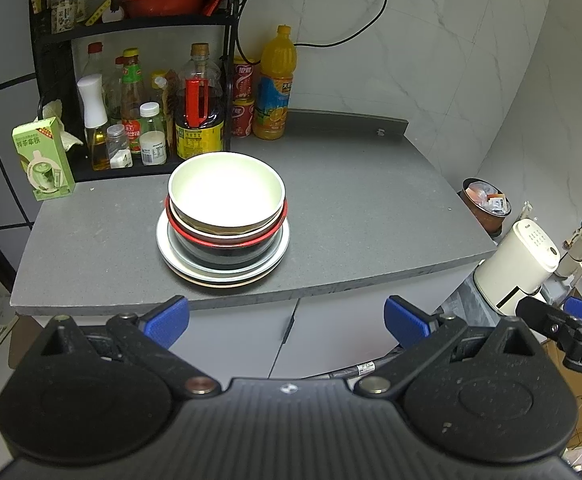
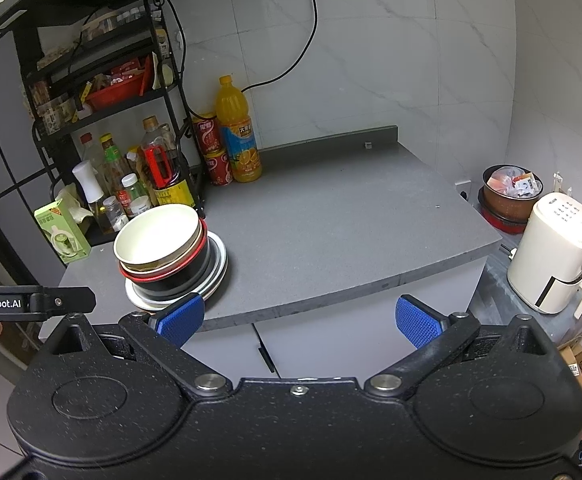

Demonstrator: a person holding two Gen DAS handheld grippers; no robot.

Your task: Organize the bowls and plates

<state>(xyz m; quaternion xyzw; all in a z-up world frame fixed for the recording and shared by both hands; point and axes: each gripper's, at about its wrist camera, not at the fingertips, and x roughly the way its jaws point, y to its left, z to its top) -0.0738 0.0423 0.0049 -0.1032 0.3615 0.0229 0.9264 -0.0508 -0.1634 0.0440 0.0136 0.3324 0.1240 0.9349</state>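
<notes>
centrally, round glossy bowls (image 1: 227,204), flat plates (image 1: 223,268)

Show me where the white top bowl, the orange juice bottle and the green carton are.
white top bowl (image 1: 227,196): left wrist view, inner bottom.
orange juice bottle (image 1: 277,88): left wrist view, label area.
green carton (image 1: 45,160): left wrist view, front face.

Nested bowls (image 1: 227,204) atop plates (image 1: 223,268) on countertop (image 1: 351,208).

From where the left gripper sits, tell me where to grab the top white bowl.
Probably the near rim of the white bowl, pinched from above, one finger inside. It sits upright and nested in the red-rimmed bowl, so its sides are covered. The left gripper is open.
</notes>
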